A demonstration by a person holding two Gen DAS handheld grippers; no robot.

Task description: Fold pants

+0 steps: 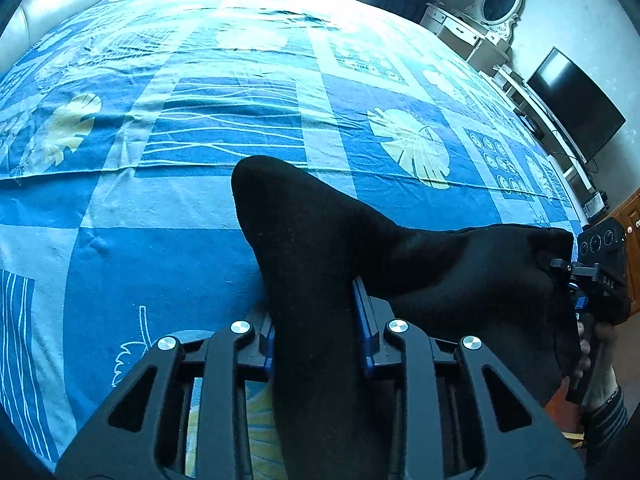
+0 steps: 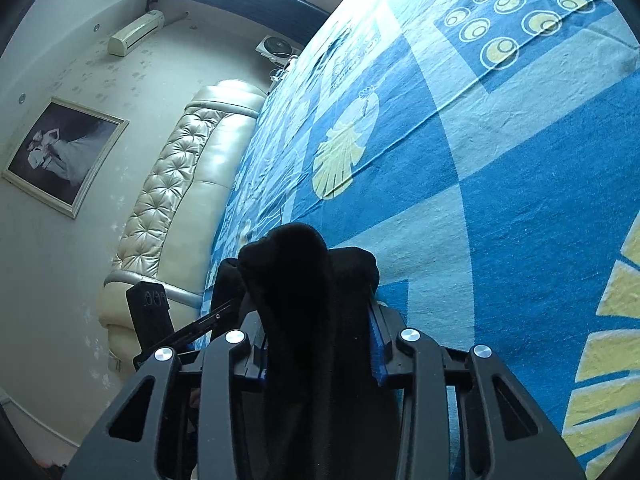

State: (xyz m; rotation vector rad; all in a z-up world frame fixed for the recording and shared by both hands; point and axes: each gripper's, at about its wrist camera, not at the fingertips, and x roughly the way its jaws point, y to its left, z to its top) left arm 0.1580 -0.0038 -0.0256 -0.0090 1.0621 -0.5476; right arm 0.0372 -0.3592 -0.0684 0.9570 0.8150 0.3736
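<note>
The black pants (image 1: pixel 320 248) hang between my two grippers, held up above the blue patterned bed sheet (image 1: pixel 160 208). My left gripper (image 1: pixel 316 312) is shut on a bunched fold of the pants, which covers its fingertips. The cloth stretches right to my right gripper (image 1: pixel 560 272), seen at the frame's right edge, shut on the other end. In the right wrist view my right gripper (image 2: pixel 316 320) is shut on the black pants (image 2: pixel 300 280), which hide its fingertips. The left gripper (image 2: pixel 192 328) shows at lower left, beside the cloth.
The bed sheet (image 2: pixel 480 160) fills most of both views. A padded cream headboard (image 2: pixel 180 184) runs along the bed's far end. A white dresser with a mirror (image 1: pixel 488 12) and a dark screen (image 1: pixel 576 104) stand by the wall on the right.
</note>
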